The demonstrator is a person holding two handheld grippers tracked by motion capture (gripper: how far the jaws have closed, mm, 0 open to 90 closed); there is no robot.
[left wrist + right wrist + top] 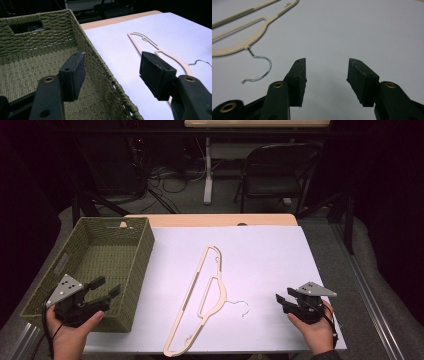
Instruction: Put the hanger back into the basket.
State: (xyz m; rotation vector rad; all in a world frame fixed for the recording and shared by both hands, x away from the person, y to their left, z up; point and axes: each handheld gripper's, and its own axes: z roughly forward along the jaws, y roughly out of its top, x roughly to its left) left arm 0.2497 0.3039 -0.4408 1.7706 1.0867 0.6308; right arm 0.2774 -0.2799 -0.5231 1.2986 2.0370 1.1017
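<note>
1. The left gripper is hovering over the near right corner of the basket, its jaws standing spread with nothing between them; in the left gripper view the basket's right wall is running up between the two pads.
2. The right gripper is hanging at about 3 o'clock from the hanger, jaws spread and empty, pointing toward the hook but well apart from it.
3. The hanger is lying flat on the white sheet in the middle of the table, between the two grippers, its long axis running from 12 o'clock toward 7 o'clock and its hook pointing toward 3 o'clock.
4. Likely risk: the hanger is lying so flat that a jaw coming down may be skidding it across the smooth sheet instead of getting under an arm.
5. Another risk: a pinch on the thin wire hook alone may be letting the hanger swing or twist out, since the weight is sitting far from that point.
6. A third: the hanger looks longer than the basket is wide, so carried crosswise it may be catching on the woven rim.
7. Looks: the hanger is a slim cream plastic frame with an open inner loop, a ribbed greenish strip along one arm, small notches near the ends, and a bright metal hook.
</note>
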